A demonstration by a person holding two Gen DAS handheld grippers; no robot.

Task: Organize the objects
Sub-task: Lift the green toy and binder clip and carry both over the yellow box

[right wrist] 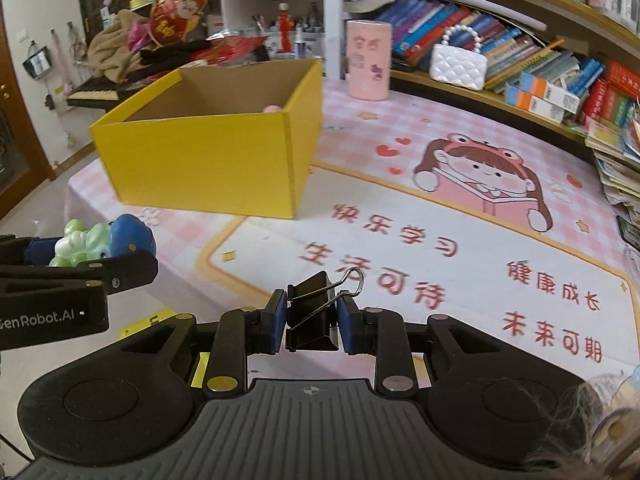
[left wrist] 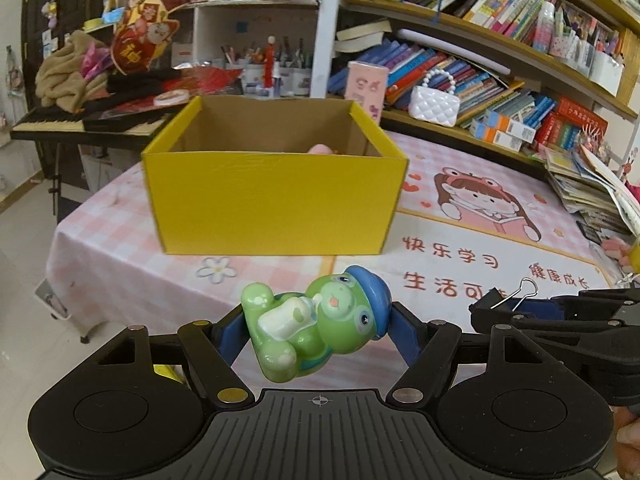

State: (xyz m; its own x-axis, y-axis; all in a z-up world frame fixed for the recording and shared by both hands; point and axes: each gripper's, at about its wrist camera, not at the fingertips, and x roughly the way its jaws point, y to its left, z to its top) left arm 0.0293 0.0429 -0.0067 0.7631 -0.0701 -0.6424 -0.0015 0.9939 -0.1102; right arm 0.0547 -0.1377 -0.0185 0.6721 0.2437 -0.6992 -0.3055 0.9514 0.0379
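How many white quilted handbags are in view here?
1: a white handbag with a pearl handle on the lower bookshelf, right of the pink canister. A cream bag sits higher up; others may be hidden.

Right gripper (right wrist: 312, 326): clamped on black binder clip (right wrist: 310, 320).
Left gripper (right wrist: 86, 254): grips green frog toy (right wrist: 86, 242).
Yellow box (right wrist: 208, 148): open-topped, on the table mat (right wrist: 460, 216).

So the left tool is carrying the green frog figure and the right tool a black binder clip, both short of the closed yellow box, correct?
Not quite: the yellow box is open-topped, as the right wrist view shows, with something pink inside. The rest holds: the left tool grips the green frog figure, the right tool the black binder clip, both short of it.
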